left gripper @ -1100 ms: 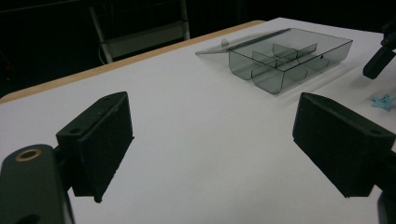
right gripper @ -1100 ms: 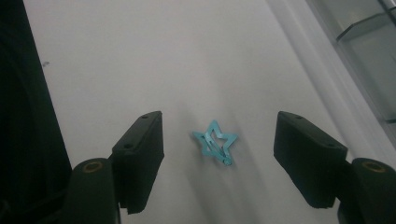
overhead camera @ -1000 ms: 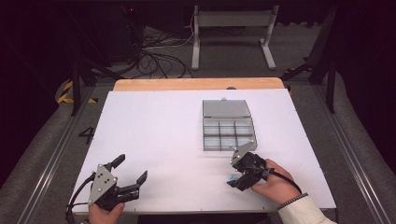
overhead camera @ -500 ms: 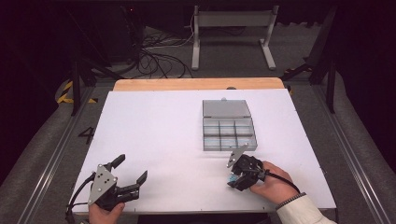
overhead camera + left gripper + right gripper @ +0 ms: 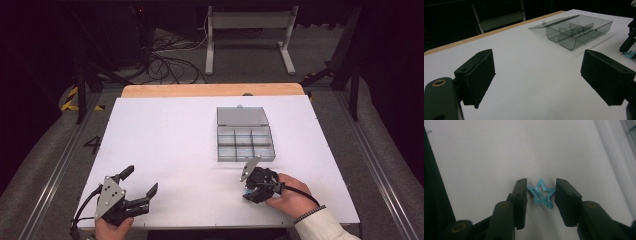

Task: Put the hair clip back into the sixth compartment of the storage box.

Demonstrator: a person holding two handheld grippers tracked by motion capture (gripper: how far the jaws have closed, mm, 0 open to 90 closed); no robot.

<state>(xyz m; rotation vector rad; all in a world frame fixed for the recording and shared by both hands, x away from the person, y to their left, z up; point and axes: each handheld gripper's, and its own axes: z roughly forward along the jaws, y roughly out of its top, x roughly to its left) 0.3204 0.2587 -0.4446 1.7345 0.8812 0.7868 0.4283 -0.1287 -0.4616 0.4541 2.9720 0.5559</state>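
A small teal star-shaped hair clip (image 5: 541,195) lies flat on the white table (image 5: 170,140). My right gripper (image 5: 541,182) points down at it, and both pads touch the star's side points. Its jaws have just been closing with the clip between them. From above, the right gripper (image 5: 251,191) sits near the table's front right, the clip (image 5: 247,191) a teal speck at its tips. My left gripper (image 5: 141,180) rests at the front left, open wide with nothing between its jaws (image 5: 536,72). The clip (image 5: 629,54) also shows far right in the left gripper view.
A smoky clear compartment box (image 5: 218,145) stands open just beyond the right gripper, its lid (image 5: 241,116) laid flat behind it and its cells looking bare. The same box (image 5: 571,43) shows in the left gripper view. A wooden strip (image 5: 210,90) edges the table's far side.
My right gripper has shifted slightly left and toward the near edge. The left gripper has stayed where it was.
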